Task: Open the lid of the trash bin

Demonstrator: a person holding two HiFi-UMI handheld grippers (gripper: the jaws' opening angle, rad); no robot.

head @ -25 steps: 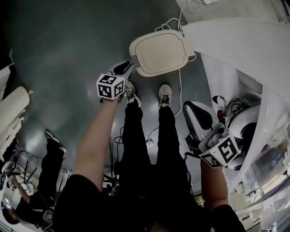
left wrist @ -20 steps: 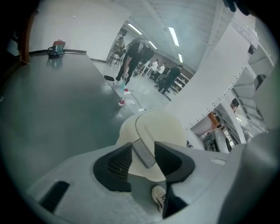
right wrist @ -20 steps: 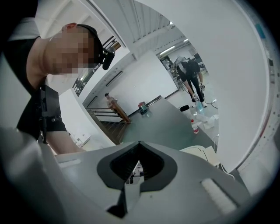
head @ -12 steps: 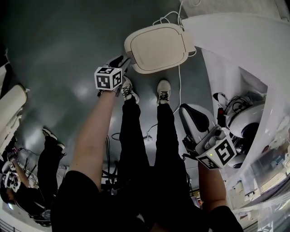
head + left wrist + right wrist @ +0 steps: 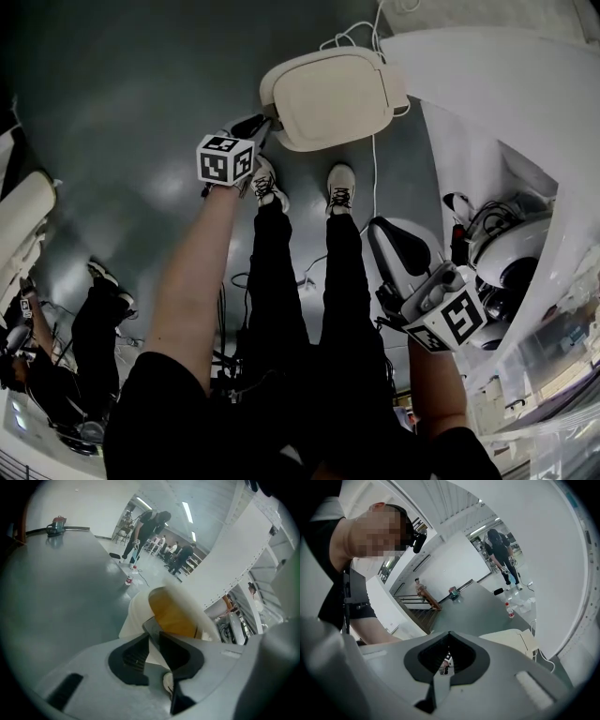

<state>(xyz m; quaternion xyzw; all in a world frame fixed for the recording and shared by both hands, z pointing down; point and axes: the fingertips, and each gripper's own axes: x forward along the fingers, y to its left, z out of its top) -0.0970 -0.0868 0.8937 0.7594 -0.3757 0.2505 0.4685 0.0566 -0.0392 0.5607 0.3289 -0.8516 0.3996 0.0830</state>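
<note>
The trash bin (image 5: 281, 89) stands on the grey floor ahead of my feet, and its cream lid (image 5: 330, 98) is tipped up a little at the left. My left gripper (image 5: 258, 127) reaches down to that left edge. In the left gripper view its jaws (image 5: 152, 625) have just been closing and now pinch the lid's thin rim. The lid (image 5: 192, 606) is lifted off the bin body (image 5: 135, 616), baring an amber inside (image 5: 172, 613). My right gripper (image 5: 382, 232) hangs shut and empty at the right, apart from the bin, whose lid (image 5: 513, 641) lies beyond its jaws (image 5: 449, 634).
A white table (image 5: 506, 103) runs along the right, with a white cable (image 5: 373, 173) trailing down beside the bin. My shoes (image 5: 340, 192) stand just short of the bin. A round white device (image 5: 511, 253) sits at the right. A bottle (image 5: 128, 580) stands on the floor beyond.
The left gripper has sunk to the lid's left edge and closed on it. The lid's left side now stands slightly raised. The right gripper has dropped a little.
</note>
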